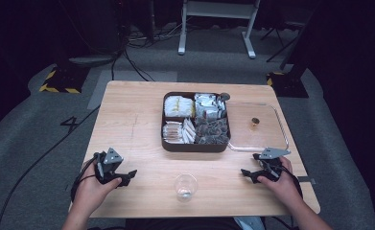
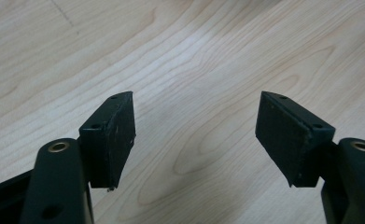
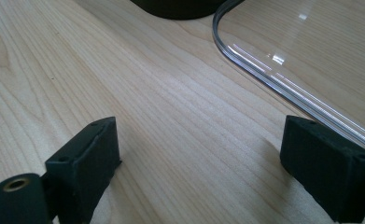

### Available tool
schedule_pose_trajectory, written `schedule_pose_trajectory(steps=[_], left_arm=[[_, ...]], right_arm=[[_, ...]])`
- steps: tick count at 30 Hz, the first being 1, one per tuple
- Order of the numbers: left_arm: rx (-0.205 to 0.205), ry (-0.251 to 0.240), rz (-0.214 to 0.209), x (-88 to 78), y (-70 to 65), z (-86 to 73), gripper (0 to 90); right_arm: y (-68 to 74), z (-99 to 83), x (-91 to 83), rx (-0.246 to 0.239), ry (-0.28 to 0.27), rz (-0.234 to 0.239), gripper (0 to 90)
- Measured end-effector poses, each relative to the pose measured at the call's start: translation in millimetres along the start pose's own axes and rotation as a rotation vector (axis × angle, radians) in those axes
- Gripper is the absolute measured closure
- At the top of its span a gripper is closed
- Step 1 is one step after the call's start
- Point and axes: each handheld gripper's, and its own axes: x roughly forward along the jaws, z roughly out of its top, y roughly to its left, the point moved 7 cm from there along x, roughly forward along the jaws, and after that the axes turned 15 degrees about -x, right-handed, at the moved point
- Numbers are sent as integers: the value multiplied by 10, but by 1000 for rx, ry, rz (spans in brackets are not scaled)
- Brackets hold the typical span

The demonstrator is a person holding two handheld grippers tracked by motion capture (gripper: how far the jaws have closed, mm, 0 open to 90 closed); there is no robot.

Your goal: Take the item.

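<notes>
**Inspector A:** Starting at the fingers. The left gripper (image 2: pixel 196 135) is standing spread, nothing between its pads, bare pale wooden table (image 2: pixel 194 60) under them. The right gripper (image 3: pixel 203 168) is likewise released and empty, with one pad sitting just beside the rim of the clear flat plastic lid (image 3: pixel 283 84).

**Inspector B:** And the work items?

**A:** Taking the small clear plastic cup (image 1: pixel 185 187) as landmark: it is standing upright at the table's near edge, between the two grippers and apart from both. The dark four-compartment tray of packets (image 1: pixel 195 122) is lying beyond the cup, and the lid is beyond it to the right, touching the tray's side.

**B:** Risks?

**A:** In my judgement, the cup is looking light and is sitting close to the edge; a sideways sweep by either hand is liable to tip it or push it off. The right pad is also risking a snag on the lid's rim, dragging it against the tray.
</notes>
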Motion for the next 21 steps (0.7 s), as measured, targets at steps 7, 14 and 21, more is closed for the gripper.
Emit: schedule_pose_trajectory(steps=[7, 14, 21], left_arm=[[-15, 33, 13, 94, 68, -95, 277], [13, 72, 41, 194, 92, -186, 261], [1, 77, 42, 273, 122, -223, 195]], right_arm=[[0, 0, 0, 0, 0, 0, 119], [0, 0, 0, 0, 0, 0, 119], [0, 0, 0, 0, 0, 0, 119]])
